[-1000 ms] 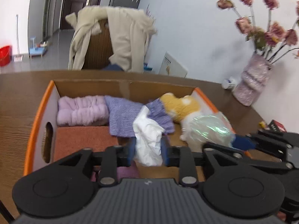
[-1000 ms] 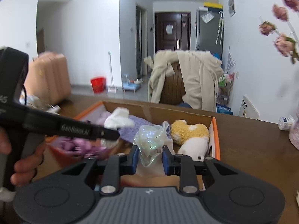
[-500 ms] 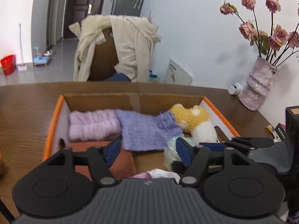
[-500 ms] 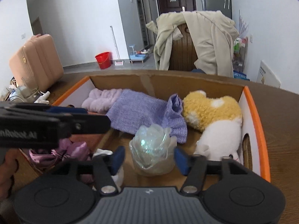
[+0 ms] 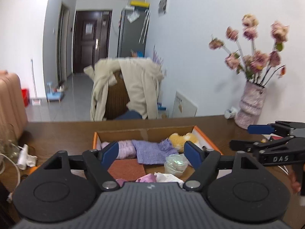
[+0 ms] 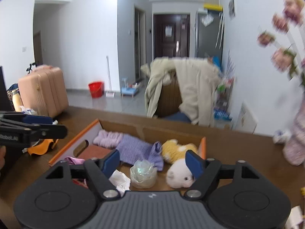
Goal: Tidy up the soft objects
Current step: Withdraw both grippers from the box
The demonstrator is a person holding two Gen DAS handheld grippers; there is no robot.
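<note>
Both tongs, left point(image 5: 151, 153) and right point(image 6: 155, 161), had just been opening and stood empty above the cardboard box point(image 6: 76, 143) (the white cloth point(image 6: 120, 180) and iridescent bag point(image 6: 144, 173) lay inside), so sorting looked nearly done.

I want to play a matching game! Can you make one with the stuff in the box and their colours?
Things:
1. plush toy
2. knitted cloth
3. crumpled tissue
4. flat mat

Colours:
A. white
B. reddish brown
C. yellow and white
D. purple

Pairs: 1-C, 2-D, 3-A, 4-B
</note>
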